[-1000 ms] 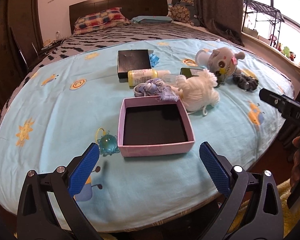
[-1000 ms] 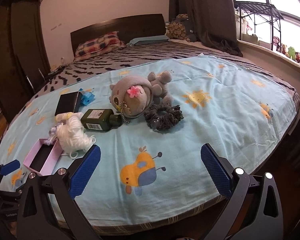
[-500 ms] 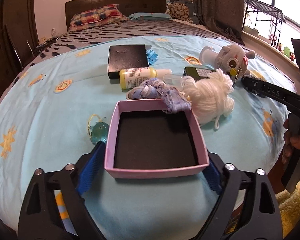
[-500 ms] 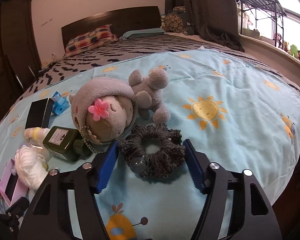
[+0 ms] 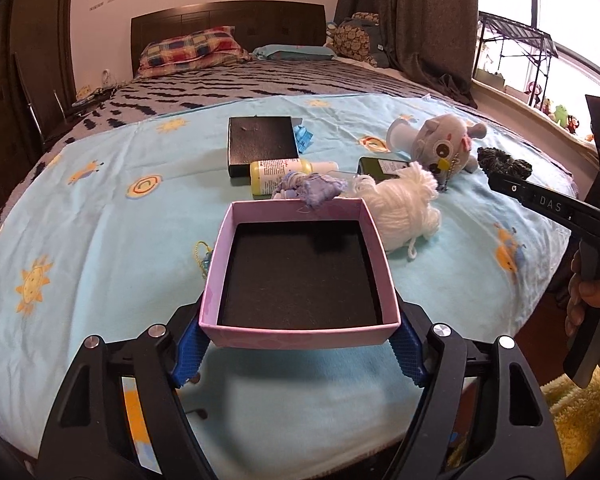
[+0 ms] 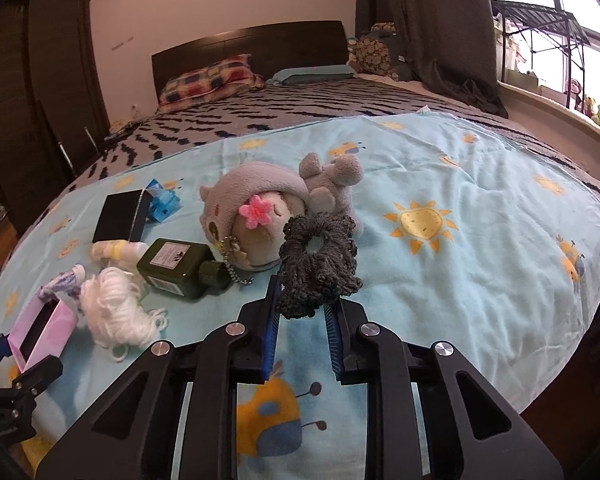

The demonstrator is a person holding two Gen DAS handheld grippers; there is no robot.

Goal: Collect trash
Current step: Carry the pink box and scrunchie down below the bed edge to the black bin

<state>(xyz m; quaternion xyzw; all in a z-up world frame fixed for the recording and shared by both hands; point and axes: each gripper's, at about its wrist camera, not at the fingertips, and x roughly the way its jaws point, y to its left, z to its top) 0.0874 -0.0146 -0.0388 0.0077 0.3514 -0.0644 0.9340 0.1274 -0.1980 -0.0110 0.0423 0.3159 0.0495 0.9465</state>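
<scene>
My left gripper is shut on the near sides of a pink open box with a black inside, and holds it tilted above the bed. The box also shows in the right wrist view. My right gripper is shut on a dark grey knitted scrunchie, lifted off the blanket; it also shows in the left wrist view. On the blanket lie a white yarn bundle, a blue fabric scrap, a yellow bottle and a dark green bottle.
A grey plush toy lies just behind the scrunchie. A black box and a blue wrapper lie farther back. A small teal trinket sits left of the pink box. The bed's front edge is close below both grippers.
My left gripper closed on the pink box and lifted it. My right gripper closed on the scrunchie and raised it off the blanket.
</scene>
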